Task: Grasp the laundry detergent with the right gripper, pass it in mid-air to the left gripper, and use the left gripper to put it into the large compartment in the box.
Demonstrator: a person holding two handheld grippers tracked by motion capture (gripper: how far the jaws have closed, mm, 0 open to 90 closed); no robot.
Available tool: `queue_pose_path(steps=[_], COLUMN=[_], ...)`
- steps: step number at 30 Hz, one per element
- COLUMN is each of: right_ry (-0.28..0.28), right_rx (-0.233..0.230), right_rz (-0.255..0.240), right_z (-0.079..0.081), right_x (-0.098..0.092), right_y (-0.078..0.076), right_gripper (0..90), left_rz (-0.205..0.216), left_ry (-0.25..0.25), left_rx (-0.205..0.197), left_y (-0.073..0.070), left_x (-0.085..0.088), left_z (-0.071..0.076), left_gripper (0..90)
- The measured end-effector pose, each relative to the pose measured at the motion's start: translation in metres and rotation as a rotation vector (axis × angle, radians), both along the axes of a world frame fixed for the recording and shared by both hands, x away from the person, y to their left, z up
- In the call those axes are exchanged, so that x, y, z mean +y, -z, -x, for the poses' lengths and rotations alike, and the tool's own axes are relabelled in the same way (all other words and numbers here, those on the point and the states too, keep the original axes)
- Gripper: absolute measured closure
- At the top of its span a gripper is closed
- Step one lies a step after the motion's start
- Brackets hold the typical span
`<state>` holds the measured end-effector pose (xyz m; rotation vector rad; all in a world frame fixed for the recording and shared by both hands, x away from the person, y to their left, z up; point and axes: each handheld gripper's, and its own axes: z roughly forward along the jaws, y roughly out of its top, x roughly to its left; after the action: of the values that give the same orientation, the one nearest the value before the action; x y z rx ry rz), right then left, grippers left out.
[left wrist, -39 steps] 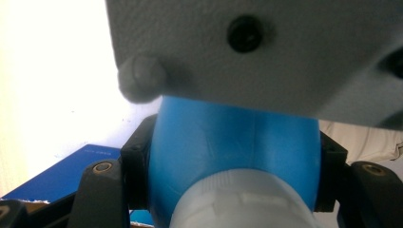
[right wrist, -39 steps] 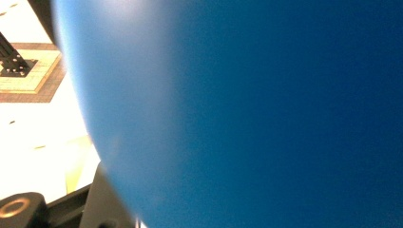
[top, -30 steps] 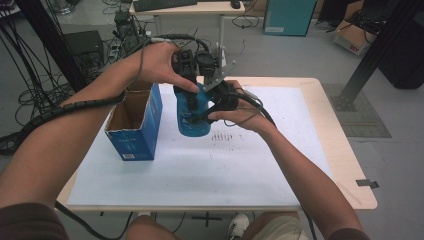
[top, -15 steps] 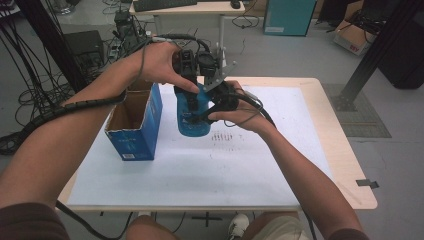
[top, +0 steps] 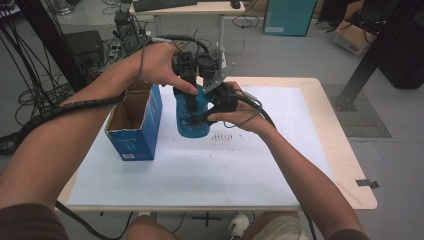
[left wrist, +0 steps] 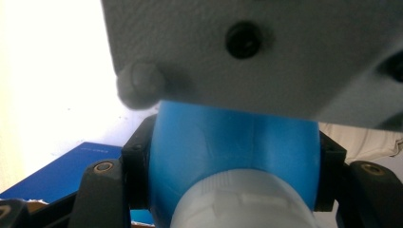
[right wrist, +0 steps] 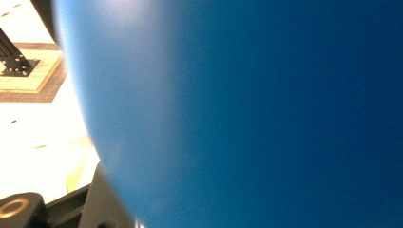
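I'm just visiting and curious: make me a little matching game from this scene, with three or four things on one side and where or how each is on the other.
Things:
1. blue bottle
2. blue cardboard box
3. left gripper
4. right gripper

States:
a. stands open-topped on the table
b. held above the table by both grippers
c. clamps the bottle near its white cap
d. grips the bottle's body from the side

Pairs: 1-b, 2-a, 3-c, 4-d

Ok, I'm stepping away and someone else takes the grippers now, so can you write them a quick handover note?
Left gripper: shut on the upper part of the blue plastic pouch, near its white screw cap.
Right gripper: shut on the pouch's side.
The pouch is held above the white table; the open blue cardboard box stands to its left.
Done: pouch gripped by both. Left: probably opening the cap or boxing the pouch; cannot tell which.
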<state>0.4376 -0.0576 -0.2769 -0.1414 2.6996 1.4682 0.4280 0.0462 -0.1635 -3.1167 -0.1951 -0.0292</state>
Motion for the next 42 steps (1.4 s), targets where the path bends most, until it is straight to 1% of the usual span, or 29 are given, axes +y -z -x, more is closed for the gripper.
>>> queue_pose_path(steps=[1,2,3,8,9,10,11,12,13,15,19,21,36,37,40,41,42], right_ry=[-0.004,-0.008,-0.008,-0.01,-0.012,-0.011,-0.011,-0.012,-0.013,-0.013,-0.014,-0.012,-0.014,-0.012,-0.014,-0.013,-0.013], right_rx=[-0.001,-0.011,-0.013,0.002,0.005,0.008,0.007,0.006,0.008,0.012,0.011,0.013,0.024,0.018,0.023,0.024,0.024], right_rz=[-0.003,-0.005,-0.005,-0.002,-0.004,-0.003,-0.003,-0.004,-0.004,-0.004,-0.003,-0.004,-0.002,-0.002,-0.003,-0.003,-0.003], right_z=[-0.0004,-0.0012,-0.0013,-0.0014,-0.0015,-0.0015,-0.0015,-0.0018,-0.0018,-0.0017,-0.0018,-0.0016,-0.0004,-0.0005,-0.0004,-0.0004,-0.0005], right_x=[0.0,-0.0001,-0.0001,0.0,0.0,0.0,0.0001,0.0,-0.0001,-0.0001,-0.0006,-0.0008,-0.0007,-0.0005,-0.0005,-0.0005,-0.0004], right_y=[0.0001,0.0001,0.0001,0.0009,0.0011,0.0014,0.0016,0.0019,0.0022,0.0023,0.0023,0.0024,0.0028,0.003,0.0032,0.0032,0.0033], right_gripper=[43.2,43.2,43.1,43.0,42.9,42.9,42.9,42.9,42.9,42.8,42.8,42.8,42.5,42.4,42.4,42.4,42.4], left_rz=[0.007,0.005,0.01,0.01,0.007,0.01,0.006,0.011,0.011,0.004,0.007,0.008,0.002,0.005,0.007,0.006,0.006], left_ry=[0.005,0.001,0.004,0.002,-0.001,0.002,0.002,0.001,0.001,-0.003,-0.003,-0.003,-0.005,-0.005,-0.005,-0.005,-0.005], left_rx=[-0.01,0.001,-0.007,-0.007,0.005,0.001,-0.003,-0.01,-0.009,0.008,0.007,0.001,0.013,0.01,-0.002,0.008,0.005], left_y=[0.0009,0.0004,0.0013,0.0022,0.0018,0.0025,0.0025,0.0032,0.0032,0.0024,0.0026,0.0028,0.0028,0.0031,0.0038,0.0034,0.0035], left_x=[0.0007,0.0006,0.001,0.0008,0.0005,0.0007,0.0006,0.0007,0.0006,0.0,-0.0005,-0.0006,-0.0008,-0.0007,-0.0006,-0.0007,-0.0008], left_z=[0.0001,-0.0002,-0.0002,-0.0007,-0.0012,-0.0012,-0.0012,-0.0008,-0.0009,-0.0013,-0.0012,-0.0008,-0.0004,-0.0002,0.0003,-0.0003,-0.0002], left_gripper=[37.3,37.3,37.4,37.4,37.4,37.5,37.5,37.5,37.5,37.5,37.5,37.5,37.5,37.5,37.5,37.5,37.5])
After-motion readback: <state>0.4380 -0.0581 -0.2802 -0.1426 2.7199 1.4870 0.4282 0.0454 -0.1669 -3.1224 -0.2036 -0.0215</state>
